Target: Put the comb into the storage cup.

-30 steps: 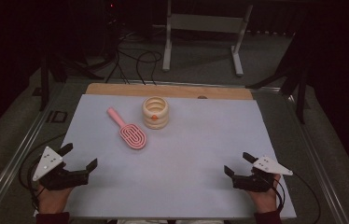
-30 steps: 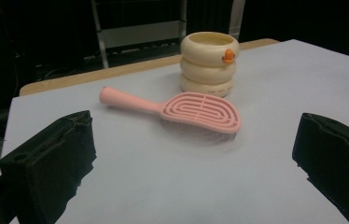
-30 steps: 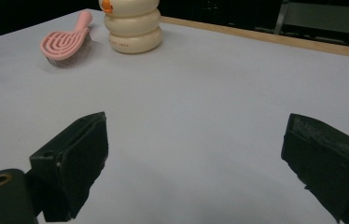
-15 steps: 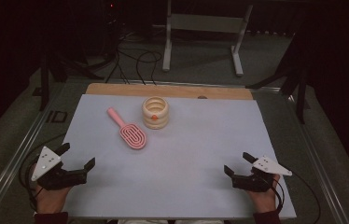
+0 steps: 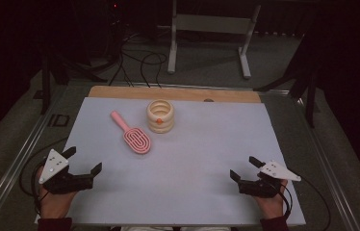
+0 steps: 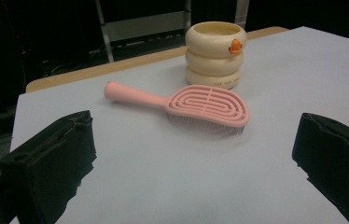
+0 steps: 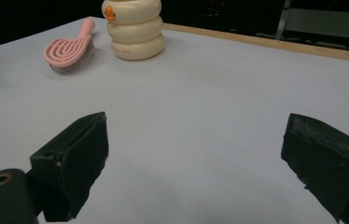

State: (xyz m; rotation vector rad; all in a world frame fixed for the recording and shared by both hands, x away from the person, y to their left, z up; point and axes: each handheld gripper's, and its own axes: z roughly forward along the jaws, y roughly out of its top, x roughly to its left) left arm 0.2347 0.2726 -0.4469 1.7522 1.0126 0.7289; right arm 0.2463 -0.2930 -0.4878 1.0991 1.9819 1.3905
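The left gripper (image 5: pixel 83 160) sits at the near left corner of the white table cover (image 5: pixel 207 159), held in the person's left hand (image 5: pixel 53 202), its jaws spread wide with nothing between them. The right gripper (image 5: pixel 242 168) sits at the near right, held in the right hand (image 5: pixel 270 202), jaws likewise apart and empty. Both rest low over the cover, well apart from each other. The pink hairbrush (image 5: pixel 133 134) lies flat toward the far left-centre of the cover, bristles down, handle pointing to the far left. Just beside its head, on the far side, stands a cream ribbed container (image 5: pixel 160 116) with a small orange mark on its side. In the left gripper view the hairbrush (image 6: pixel 196 105) lies between the jaws, well ahead of them and untouched.
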